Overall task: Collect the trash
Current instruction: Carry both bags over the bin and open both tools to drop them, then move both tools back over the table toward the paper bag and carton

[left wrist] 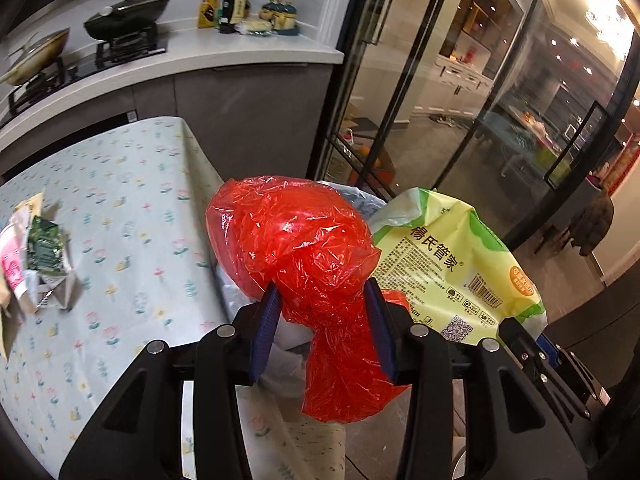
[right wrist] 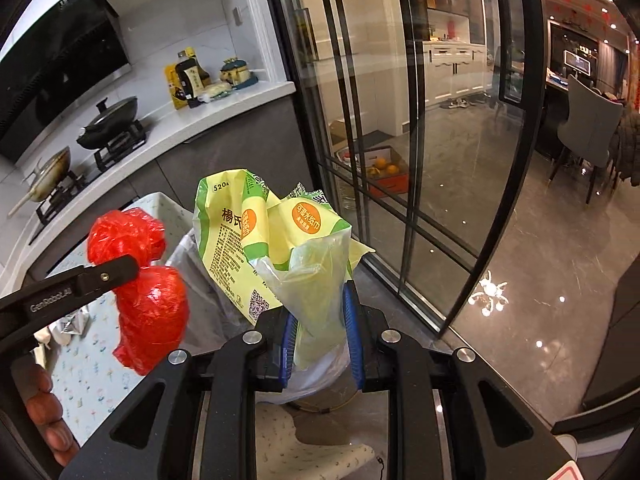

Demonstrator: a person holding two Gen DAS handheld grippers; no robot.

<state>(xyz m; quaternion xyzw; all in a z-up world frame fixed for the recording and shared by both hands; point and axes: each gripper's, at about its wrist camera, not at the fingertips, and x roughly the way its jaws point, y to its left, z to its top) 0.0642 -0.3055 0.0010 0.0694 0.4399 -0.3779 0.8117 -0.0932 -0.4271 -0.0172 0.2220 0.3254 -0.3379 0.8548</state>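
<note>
My left gripper (left wrist: 322, 300) is shut on a crumpled red plastic bag (left wrist: 304, 248) and holds it in the air past the table's right edge. It also shows in the right wrist view (right wrist: 154, 304), pinched by the left gripper's finger (right wrist: 108, 274). My right gripper (right wrist: 320, 308) is shut on a yellow-green plastic package (right wrist: 288, 240) with Chinese print, which also shows in the left wrist view (left wrist: 448, 264). Both are held above a bin lined with a pale plastic bag (right wrist: 200, 276), partly hidden behind them.
A table with a flowered cloth (left wrist: 120, 208) carries more wrappers (left wrist: 36, 256) at its left. Behind is a counter (left wrist: 200, 60) with pans and bottles. Glass sliding doors (right wrist: 400, 140) stand to the right over a glossy floor.
</note>
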